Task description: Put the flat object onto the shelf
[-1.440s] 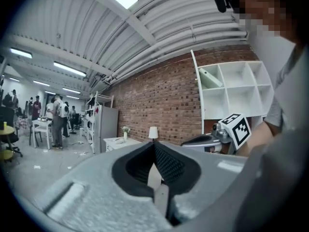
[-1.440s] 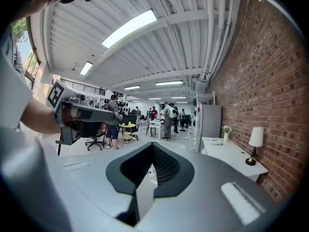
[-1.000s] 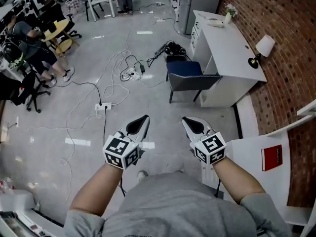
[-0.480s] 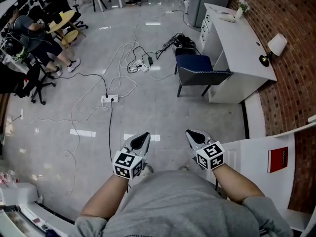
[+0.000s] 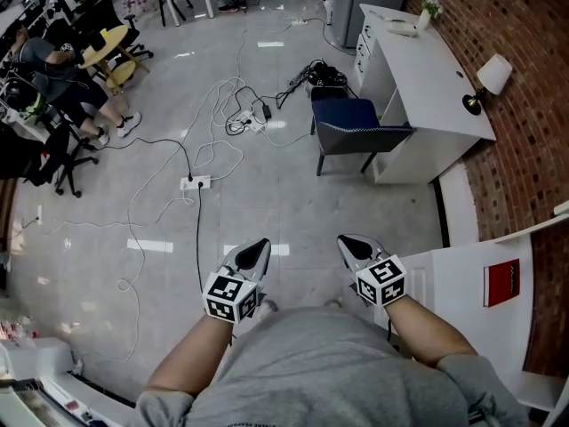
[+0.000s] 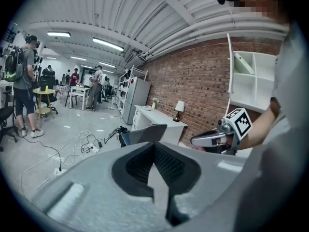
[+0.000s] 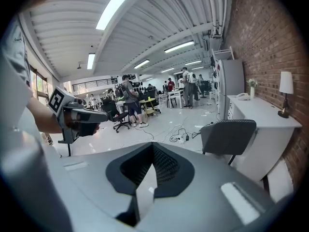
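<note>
Left tongs point(image 5: 258, 245) and right tongs point(image 5: 347, 243) are held shut, with nothing gripped. The red flat object point(image 5: 501, 283) is seen lying on the white bench point(image 5: 453, 278), rightward of the nearer right tongs.

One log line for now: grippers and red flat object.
left gripper shut, empty | right gripper shut, empty | red flat object on white surface, untouched

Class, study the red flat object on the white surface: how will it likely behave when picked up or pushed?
The red flat object lies flush on the white surface, so it probably slides when pushed and offers little edge to grip. Its straight edges suggest it stays fairly stiff. Being thin, it is likely light.
</note>
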### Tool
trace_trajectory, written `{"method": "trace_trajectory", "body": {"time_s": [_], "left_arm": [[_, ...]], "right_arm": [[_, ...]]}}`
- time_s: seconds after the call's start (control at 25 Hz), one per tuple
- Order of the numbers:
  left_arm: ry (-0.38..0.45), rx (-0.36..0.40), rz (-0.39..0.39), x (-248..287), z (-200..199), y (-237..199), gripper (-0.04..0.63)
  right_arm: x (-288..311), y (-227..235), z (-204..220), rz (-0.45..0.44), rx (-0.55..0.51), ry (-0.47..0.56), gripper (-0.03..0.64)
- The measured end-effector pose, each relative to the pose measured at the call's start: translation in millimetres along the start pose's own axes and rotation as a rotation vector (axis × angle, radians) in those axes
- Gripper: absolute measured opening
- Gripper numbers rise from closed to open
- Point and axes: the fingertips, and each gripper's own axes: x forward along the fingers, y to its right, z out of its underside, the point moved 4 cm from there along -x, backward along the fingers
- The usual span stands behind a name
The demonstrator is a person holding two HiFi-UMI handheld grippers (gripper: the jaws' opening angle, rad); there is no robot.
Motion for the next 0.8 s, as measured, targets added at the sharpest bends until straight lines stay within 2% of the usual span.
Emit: {"method": "trace_trajectory", "body": {"time_s": [0.8], "left_arm": [[0.021,0.0,0.019,3.5,-9.8,8.1,-0.002]], "right_arm": [[-4.7,4.9,-3.8,-0.007,-0.007,-0.003,0.008]]}}
